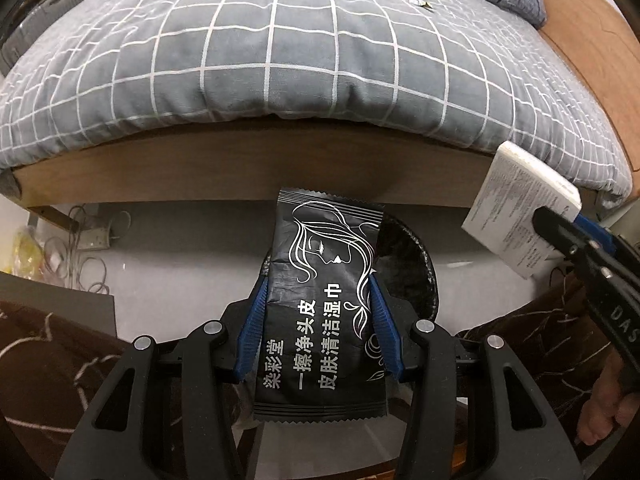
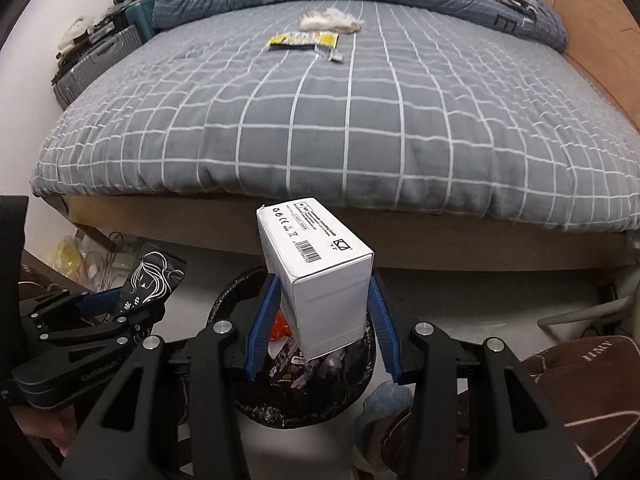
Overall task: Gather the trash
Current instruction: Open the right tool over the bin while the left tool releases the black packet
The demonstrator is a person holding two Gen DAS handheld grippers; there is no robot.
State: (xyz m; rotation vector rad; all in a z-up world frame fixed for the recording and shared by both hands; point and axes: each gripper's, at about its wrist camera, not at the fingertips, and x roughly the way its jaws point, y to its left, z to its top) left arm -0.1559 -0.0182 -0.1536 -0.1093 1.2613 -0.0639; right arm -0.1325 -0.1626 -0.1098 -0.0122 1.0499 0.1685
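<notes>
My left gripper [image 1: 318, 296] is shut on a black wet-wipe packet [image 1: 320, 312] with white lettering and a line-drawn face. It hangs above the black-lined trash bin [image 1: 416, 276] on the floor. My right gripper [image 2: 322, 300] is shut on a white cardboard box [image 2: 320, 276], held over the same bin [image 2: 248, 404], which holds wrappers. The box [image 1: 516, 220] and right gripper show at the right of the left wrist view. The packet [image 2: 154, 278] and left gripper [image 2: 120, 300] show at the left of the right wrist view. More trash lies far up the bed: a yellow-black wrapper [image 2: 302, 41] and crumpled tissue [image 2: 330, 21].
A bed with a grey checked cover [image 2: 340, 120] and wooden frame [image 1: 240, 172] fills the view ahead. Cables and a power strip [image 1: 94, 238] lie under the bed at left. A suitcase [image 2: 96, 64] stands beside the bed. Brown patterned trouser legs [image 1: 48, 344] flank the bin.
</notes>
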